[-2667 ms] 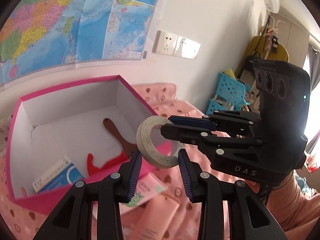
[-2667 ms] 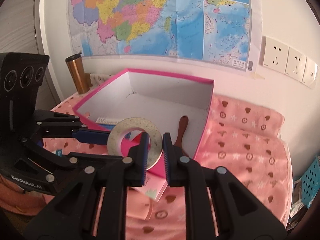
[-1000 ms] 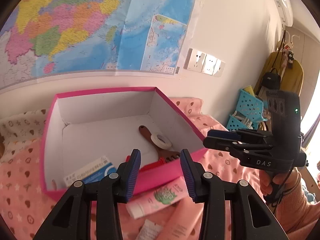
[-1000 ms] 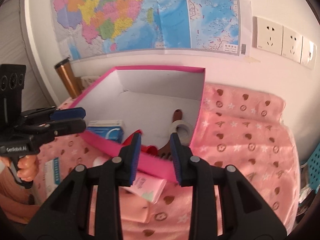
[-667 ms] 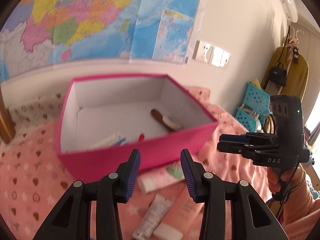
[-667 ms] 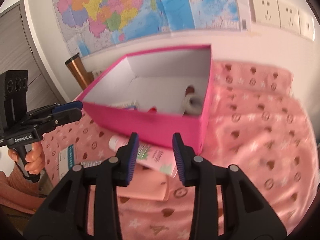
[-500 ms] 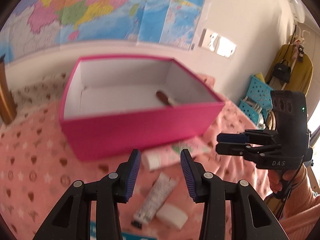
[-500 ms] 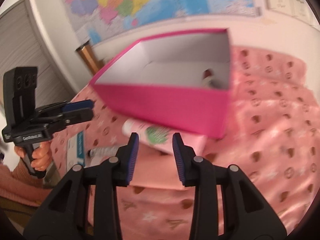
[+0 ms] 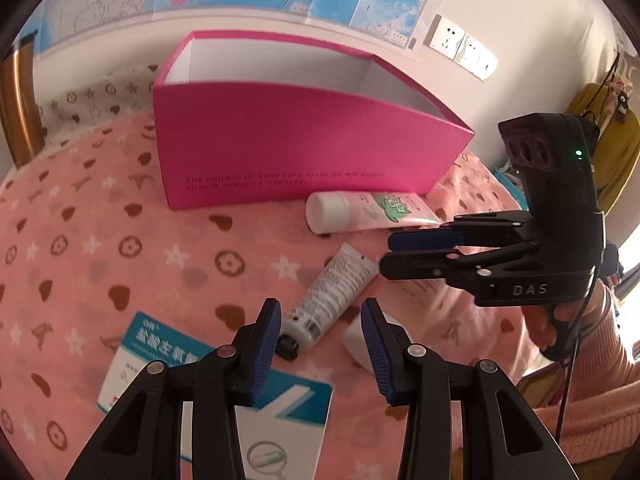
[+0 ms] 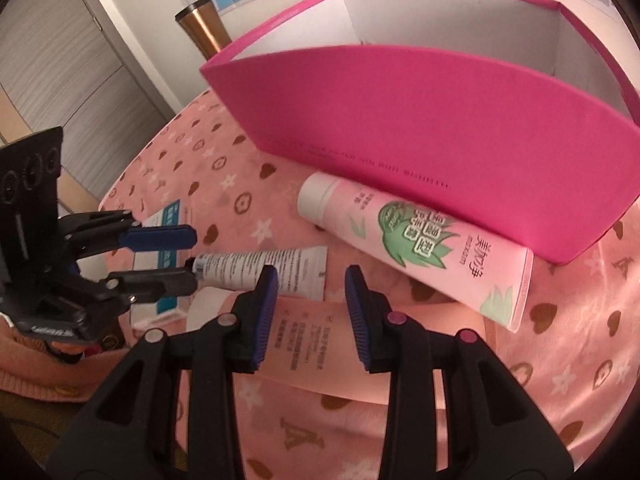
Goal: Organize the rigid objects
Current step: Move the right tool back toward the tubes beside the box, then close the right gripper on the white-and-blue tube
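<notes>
Left wrist view: "DAS" read on right gripper (image 9: 384,254) body. Left gripper (image 9: 320,334) jaws parted, nothing held; small white tube (image 9: 334,290) seen beyond gap, black cap nearest. Blue-white medicine box (image 9: 168,354) lies under left finger. Pink box (image 9: 304,148) print illegible.

Right wrist view: right gripper (image 10: 310,306) jaws apart, empty, above flat pink tube (image 10: 320,354). Green-leaf pink tube (image 10: 416,252) lies against pink box wall; Chinese label partly legible.
</notes>
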`<state>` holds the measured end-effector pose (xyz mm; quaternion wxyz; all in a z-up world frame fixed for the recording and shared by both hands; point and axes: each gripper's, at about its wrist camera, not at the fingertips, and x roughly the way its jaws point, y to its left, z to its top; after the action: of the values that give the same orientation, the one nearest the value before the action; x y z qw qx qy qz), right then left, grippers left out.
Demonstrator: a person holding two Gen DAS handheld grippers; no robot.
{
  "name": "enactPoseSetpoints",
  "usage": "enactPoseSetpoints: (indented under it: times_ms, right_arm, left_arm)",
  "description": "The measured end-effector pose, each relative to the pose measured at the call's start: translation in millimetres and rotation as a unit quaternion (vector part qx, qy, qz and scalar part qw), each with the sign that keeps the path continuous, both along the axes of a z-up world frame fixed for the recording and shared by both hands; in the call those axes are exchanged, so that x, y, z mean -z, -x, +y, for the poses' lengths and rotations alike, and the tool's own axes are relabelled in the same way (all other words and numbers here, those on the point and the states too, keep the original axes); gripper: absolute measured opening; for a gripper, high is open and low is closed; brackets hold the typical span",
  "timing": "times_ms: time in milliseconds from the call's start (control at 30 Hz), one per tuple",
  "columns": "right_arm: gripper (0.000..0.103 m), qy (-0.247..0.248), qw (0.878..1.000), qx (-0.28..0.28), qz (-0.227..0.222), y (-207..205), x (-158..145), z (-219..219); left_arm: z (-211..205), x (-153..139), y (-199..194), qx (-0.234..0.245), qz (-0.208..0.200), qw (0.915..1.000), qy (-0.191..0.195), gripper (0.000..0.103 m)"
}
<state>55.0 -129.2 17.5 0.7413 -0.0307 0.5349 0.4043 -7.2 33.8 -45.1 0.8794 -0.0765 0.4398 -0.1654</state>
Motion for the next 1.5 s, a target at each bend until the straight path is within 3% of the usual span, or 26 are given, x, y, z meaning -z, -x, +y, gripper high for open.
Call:
enactPoseSetpoints:
  times_ms: [167, 500, 867, 1200, 1500]
  right_arm:
    - [0.037, 0.024, 0.999, -0.026, -0.002, 13, -4, 3]
    - [0.037, 0.0, 1.0, 0.017, 0.026, -5, 10, 7]
    - [0.038, -0.013, 0.999, 0.03, 0.021, -8, 12, 6]
    - [0.042, -0.019, 1.0, 0.01, 0.012, 0, 12, 18]
    - [0.045, -0.049, 0.998, 0.034, 0.017, 6, 9, 5]
  left_arm:
    - [2, 6, 4, 0.001, 0.01, 0.9999, -0.002, 0.042]
    - [5, 4, 15, -0.018, 0.017, 0.9997, -0.006, 0.042]
    - [-2, 1, 26, -0.029, 0.02, 0.9992, -0.018, 0.038]
    - [-2, 5, 20, -0.026, 0.032, 0.9991, 0.007, 0.037]
    - [-1, 4, 18, -0.023, 0.029, 0.9993, 0.009, 0.037]
